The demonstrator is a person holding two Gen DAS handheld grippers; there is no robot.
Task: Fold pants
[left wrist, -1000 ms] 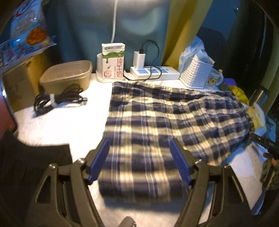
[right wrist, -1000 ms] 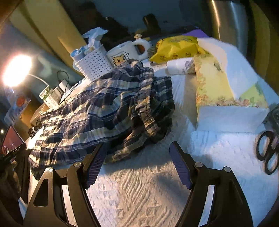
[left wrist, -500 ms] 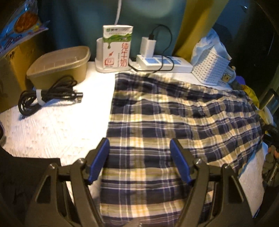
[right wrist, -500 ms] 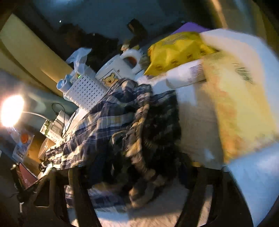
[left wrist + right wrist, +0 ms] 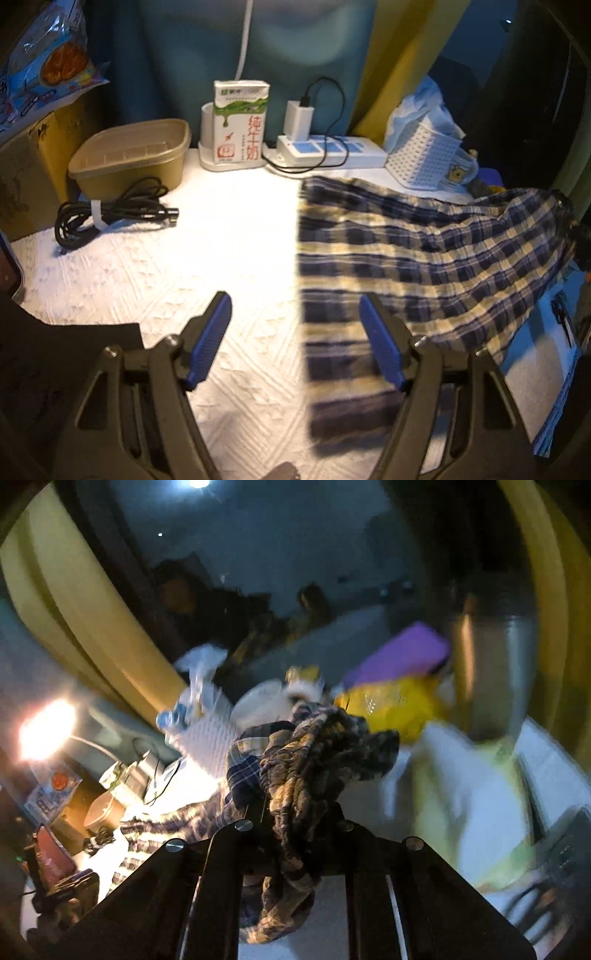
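Observation:
Navy and cream plaid pants (image 5: 413, 258) lie across the white textured table cover, legs ending near me in the left wrist view. Their far right end is raised off the table. My left gripper (image 5: 295, 339) hovers open above the cover at the pants' left edge, nothing between its blue pads (image 5: 210, 339). In the right wrist view, my right gripper (image 5: 295, 812) has its jaws closing tight on the bunched waistband of the pants (image 5: 310, 760), which it holds lifted above the table.
At the back stand a milk carton (image 5: 240, 125), a power strip with charger (image 5: 325, 147), a white perforated basket (image 5: 424, 155) and a tan tub (image 5: 133, 158). A coiled black cable (image 5: 110, 214) lies left. A yellow bag (image 5: 399, 705), purple box and metal flask (image 5: 495, 672) sit right.
My right gripper went from open to clamped on the pants' waistband and rose, lifting that end. The left wrist view slid left, so the pants now lie under the right finger only.

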